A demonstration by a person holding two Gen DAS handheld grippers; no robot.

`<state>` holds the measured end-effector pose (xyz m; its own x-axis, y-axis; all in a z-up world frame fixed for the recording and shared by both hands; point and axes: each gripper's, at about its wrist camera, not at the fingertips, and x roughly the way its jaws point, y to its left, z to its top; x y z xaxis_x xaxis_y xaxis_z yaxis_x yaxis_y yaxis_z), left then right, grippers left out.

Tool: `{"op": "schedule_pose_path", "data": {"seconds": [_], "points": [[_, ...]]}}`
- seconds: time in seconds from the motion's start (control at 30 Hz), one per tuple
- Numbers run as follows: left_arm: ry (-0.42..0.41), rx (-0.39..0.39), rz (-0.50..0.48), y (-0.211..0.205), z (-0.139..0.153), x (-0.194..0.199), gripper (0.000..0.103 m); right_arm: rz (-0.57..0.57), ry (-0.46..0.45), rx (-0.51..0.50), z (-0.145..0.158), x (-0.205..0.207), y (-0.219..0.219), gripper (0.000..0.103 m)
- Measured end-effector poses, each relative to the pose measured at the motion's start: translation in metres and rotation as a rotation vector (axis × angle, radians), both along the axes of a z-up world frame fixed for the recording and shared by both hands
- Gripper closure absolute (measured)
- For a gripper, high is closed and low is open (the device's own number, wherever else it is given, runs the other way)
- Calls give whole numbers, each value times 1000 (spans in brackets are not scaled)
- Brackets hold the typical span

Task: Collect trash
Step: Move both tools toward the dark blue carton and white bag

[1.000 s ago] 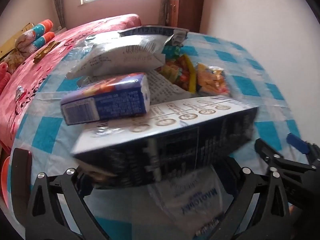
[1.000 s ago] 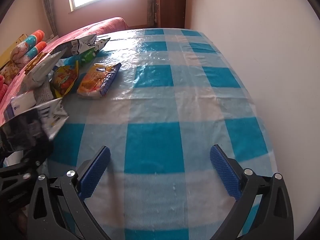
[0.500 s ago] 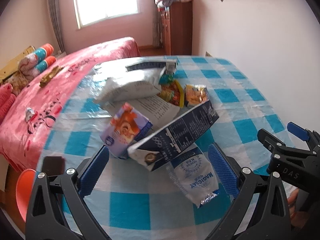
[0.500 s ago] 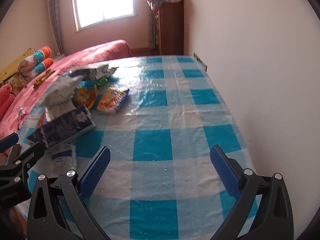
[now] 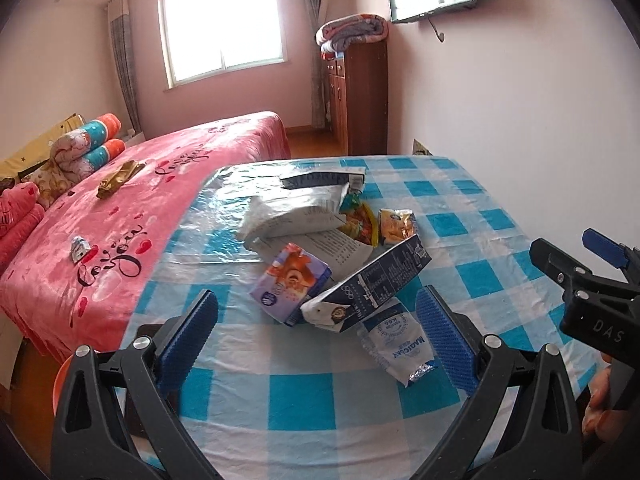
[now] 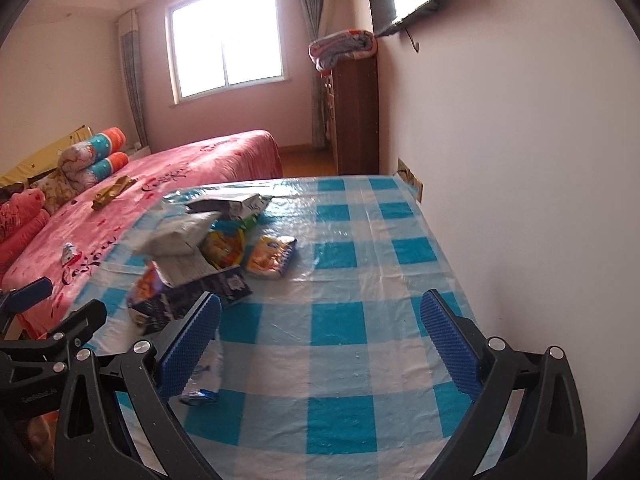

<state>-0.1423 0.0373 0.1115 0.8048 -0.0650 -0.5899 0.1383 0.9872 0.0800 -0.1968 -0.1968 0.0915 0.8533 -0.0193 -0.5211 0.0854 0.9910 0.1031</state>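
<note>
**Trash heaped on the desk, both grippers empty**

Left gripper (image 5: pixel 316 344) held above the near edge of the desk (image 5: pixel 304 408), fingers (image 5: pixel 188 332) spread wide, nothing between them. Right gripper (image 6: pixel 320 356) likewise spread and empty, aimed at bare checked cloth to the right of the heap.

Trash lying straight ahead of the left gripper, so likely the nearer one for the first pick. Closest: a white sachet (image 5: pixel 396 344) with blue print, flat on the cloth, long axis running roughly away from the camera, just inside the right finger. Resting partly over its far end, a dark blue carton (image 5: pixel 372 284), tilted, long axis slanting from near-left to far-right. Touching the carton's left side, a purple carton (image 5: pixel 290 282). Behind these, a printed paper sheet (image 5: pixel 332 246), a large silver bag (image 5: pixel 296 212), a dark-edged wrapper (image 5: pixel 320 178), a red-and-yellow snack packet (image 5: pixel 360 226) and a small yellow packet (image 5: pixel 396 226).

No bin or bag clearly in view; only an orange rim (image 5: pixel 60 380) glimpsed below the desk's left edge, contents hidden, possibly a basin or bucket. Nothing collected yet, by the look of the heap.
</note>
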Motion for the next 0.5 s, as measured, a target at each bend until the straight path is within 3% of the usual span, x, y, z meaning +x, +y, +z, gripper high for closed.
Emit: {"op": "schedule_pose_path", "data": {"seconds": [0.2,0.5], "points": [[-41,-3,20,16,10,-15,4,3,-50,-40,19,-15,12,4],[-35,-23,45,40,8,-28,4,28,-111,-53,33,-37,22,4]]}}
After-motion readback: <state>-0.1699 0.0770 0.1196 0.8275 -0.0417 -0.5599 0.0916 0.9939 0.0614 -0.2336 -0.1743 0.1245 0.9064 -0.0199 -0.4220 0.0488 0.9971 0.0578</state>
